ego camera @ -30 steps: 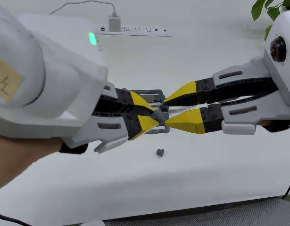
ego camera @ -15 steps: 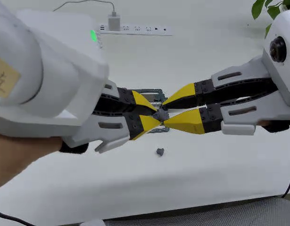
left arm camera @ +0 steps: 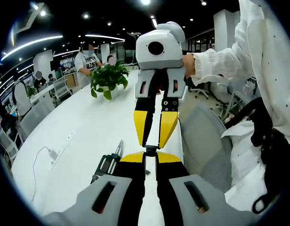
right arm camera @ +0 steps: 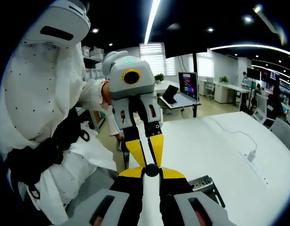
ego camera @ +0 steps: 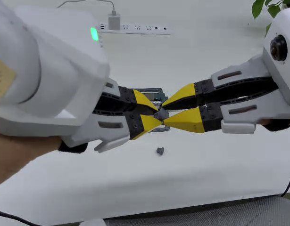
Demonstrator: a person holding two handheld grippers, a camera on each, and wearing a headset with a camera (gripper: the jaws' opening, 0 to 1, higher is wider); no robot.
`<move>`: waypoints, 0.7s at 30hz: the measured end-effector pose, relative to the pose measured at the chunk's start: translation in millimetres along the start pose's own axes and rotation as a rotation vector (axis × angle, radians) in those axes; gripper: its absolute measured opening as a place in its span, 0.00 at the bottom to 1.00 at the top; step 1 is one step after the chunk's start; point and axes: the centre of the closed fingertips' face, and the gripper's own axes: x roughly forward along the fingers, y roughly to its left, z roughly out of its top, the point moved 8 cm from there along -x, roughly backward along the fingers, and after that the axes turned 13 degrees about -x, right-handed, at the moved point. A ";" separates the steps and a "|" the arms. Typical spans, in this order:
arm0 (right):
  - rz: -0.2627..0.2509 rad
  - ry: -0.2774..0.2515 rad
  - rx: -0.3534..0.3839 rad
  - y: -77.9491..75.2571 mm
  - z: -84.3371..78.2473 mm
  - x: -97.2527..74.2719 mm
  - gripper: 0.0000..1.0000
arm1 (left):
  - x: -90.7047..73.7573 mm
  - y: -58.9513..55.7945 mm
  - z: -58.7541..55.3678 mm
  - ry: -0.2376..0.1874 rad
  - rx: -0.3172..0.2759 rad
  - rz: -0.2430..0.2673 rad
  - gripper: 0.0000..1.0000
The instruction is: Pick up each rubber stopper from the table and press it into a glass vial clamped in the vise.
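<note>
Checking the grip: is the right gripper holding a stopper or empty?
Holding: the right gripper pinches a dark stopper between its yellow tips.

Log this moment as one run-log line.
phase: held stopper near vise | right gripper: jaws shut on held stopper | left gripper: tips at it, grip unclear | table: loose stopper lying

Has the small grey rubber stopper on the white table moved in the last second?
No. The small grey rubber stopper keeps its spot relative to the metal vise; only the camera shifted.
</note>
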 end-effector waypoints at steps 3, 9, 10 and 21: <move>0.004 0.001 -0.001 1.2 0.1 0.3 0.08 | 0.1 -0.7 -0.2 0.003 0.006 -0.003 0.04; -0.001 -0.004 -0.003 0.5 0.9 -0.7 0.08 | 0.1 0.1 1.0 -0.003 -0.002 -0.004 0.04; -0.001 -0.006 -0.002 0.4 1.1 -1.0 0.07 | 0.1 0.2 1.3 -0.004 -0.002 -0.003 0.04; 0.019 -0.016 0.015 3.4 2.7 0.0 0.06 | -0.5 -2.0 1.9 0.001 0.000 -0.023 0.04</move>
